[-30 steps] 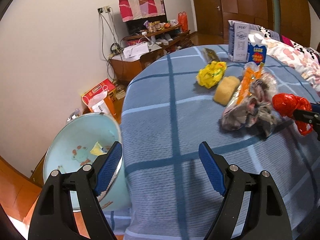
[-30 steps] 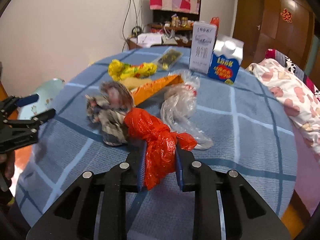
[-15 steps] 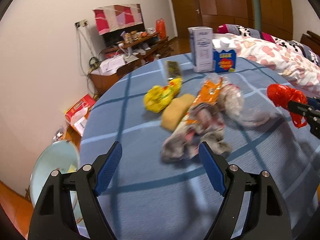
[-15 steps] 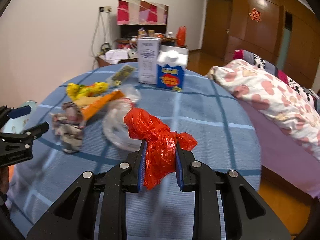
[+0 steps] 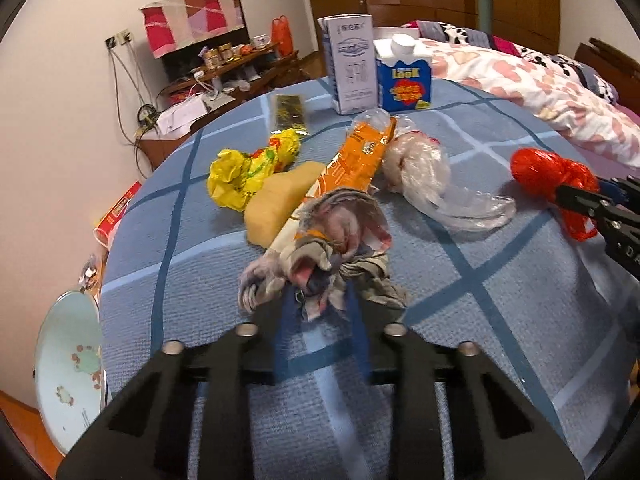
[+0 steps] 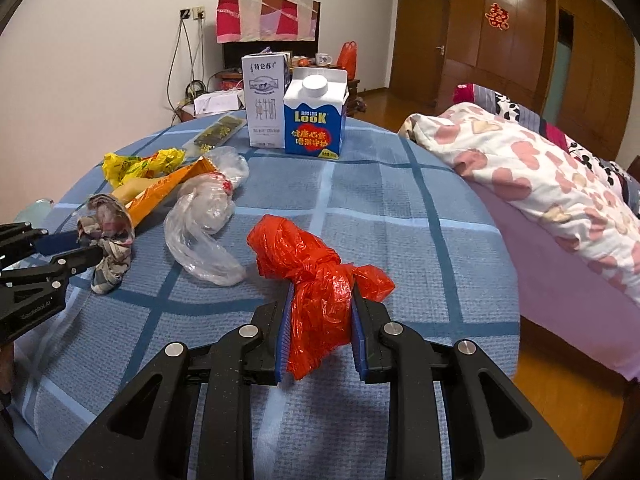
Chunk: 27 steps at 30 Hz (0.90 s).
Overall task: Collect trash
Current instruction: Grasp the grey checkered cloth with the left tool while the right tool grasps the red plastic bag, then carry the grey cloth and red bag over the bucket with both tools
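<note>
Blue checked bench: left gripper fingers closing on crumpled grey rag; right gripper pinching red plastic bag. Risk: shallow bite, rag slips.

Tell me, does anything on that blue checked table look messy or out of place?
Yes. Crumpled litter lies in a loose heap: a yellow wrapper, an orange packet, a clear bag and a grey rag. Behind it, two cartons stand tidy and upright. A pale bin waits beside the table.

Both wrist cams low, close, angled down; shared blue-check table.
</note>
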{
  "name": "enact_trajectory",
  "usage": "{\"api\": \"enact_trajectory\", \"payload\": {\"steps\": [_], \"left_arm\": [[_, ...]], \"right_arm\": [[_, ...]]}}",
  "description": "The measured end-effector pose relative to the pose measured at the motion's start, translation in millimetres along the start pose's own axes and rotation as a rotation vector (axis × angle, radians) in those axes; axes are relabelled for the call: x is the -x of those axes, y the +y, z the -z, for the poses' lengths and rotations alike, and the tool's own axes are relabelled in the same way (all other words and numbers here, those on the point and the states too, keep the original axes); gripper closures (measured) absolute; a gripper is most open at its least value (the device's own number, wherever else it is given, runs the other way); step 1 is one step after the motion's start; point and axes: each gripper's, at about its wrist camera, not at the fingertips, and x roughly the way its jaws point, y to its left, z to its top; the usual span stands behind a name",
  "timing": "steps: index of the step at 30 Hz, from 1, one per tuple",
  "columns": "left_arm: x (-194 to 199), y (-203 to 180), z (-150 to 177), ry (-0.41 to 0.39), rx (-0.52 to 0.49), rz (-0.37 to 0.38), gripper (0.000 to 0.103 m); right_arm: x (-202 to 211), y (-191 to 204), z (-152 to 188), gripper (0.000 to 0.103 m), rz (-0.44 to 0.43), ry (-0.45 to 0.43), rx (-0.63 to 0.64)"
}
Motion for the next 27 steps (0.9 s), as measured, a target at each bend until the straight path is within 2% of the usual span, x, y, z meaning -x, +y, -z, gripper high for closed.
{"api": "enact_trajectory", "payload": {"steps": [2, 5, 12, 27], "left_arm": [[3.9, 1.7, 0.6, -0.008, 0.002, 0.013, 0.092], [12.6, 6.2, 1.3, -0.026, 0.007, 0.022, 0.096], [33.0, 22.7, 4.4, -0.065, 0.028, 0.016, 0.098], [68.2, 92.6, 29.2, -0.11, 0.133, -0.128, 0.098]], "right_arm": [[3.3, 1.2, -1.0, 0.077, -0.002, -0.005, 0.001], [8.8, 4.9, -2.7, 0.077, -0.006, -0.016, 0.006], [22.0, 20.9, -12.8, 0.077, -0.036, -0.046, 0.025], [17.0, 93.3, -43.6, 0.077, -0.162, -0.099, 0.12]]}}
